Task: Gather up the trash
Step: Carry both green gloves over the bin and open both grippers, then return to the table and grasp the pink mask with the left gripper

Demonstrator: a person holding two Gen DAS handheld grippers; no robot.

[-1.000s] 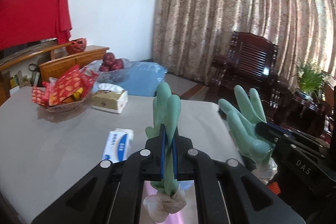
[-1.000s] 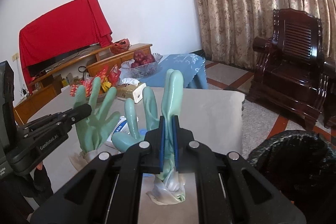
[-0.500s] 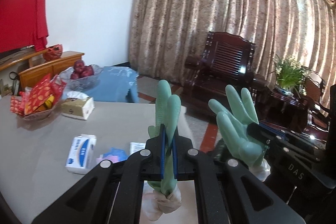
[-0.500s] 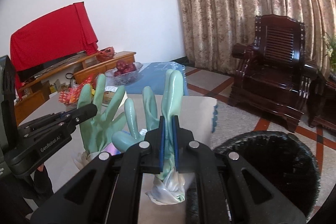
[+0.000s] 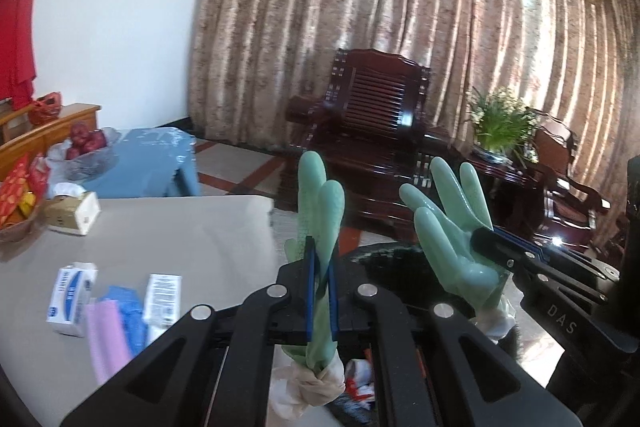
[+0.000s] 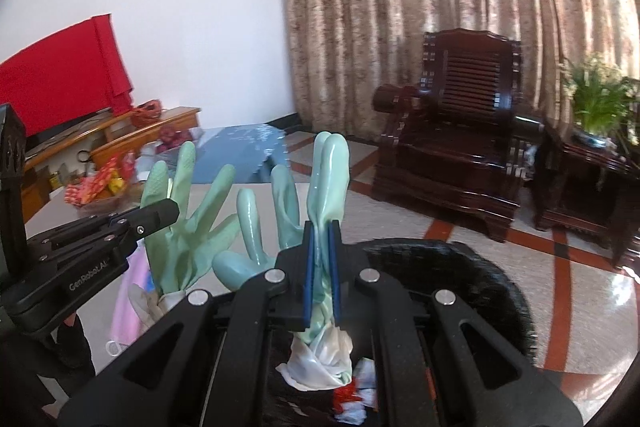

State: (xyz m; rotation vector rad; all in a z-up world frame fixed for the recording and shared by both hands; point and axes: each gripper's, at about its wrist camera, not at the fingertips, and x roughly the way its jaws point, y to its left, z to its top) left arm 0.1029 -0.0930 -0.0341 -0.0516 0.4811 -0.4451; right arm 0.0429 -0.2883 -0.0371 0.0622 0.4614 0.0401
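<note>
My left gripper (image 5: 321, 291) is shut on a green rubber glove (image 5: 320, 195), fingers up, white cuff hanging below. My right gripper (image 6: 321, 279) is shut on a second green rubber glove (image 6: 326, 179). Each gripper shows in the other's view: the right one (image 5: 496, 247) holding its glove (image 5: 448, 223), the left one (image 6: 156, 217) holding its glove (image 6: 180, 239). A black trash bin (image 6: 472, 283) lies right under the right gripper, with red and white scraps (image 6: 356, 393) inside. The bin (image 5: 384, 267) sits just past the left gripper, off the table's right edge.
The grey table (image 5: 168, 239) holds a white-blue box (image 5: 70, 295), a pink and blue packet (image 5: 116, 323), a white packet (image 5: 162, 299), a tissue box (image 5: 72, 211) and a snack bowl (image 5: 16, 207). A dark wooden armchair (image 6: 464, 131), a plant (image 6: 596, 103) and a blue stool (image 5: 156, 159) stand beyond.
Both grippers, each still holding its glove, have swung right off the table toward the bin. The bin now lies under the right gripper and its contents show.
</note>
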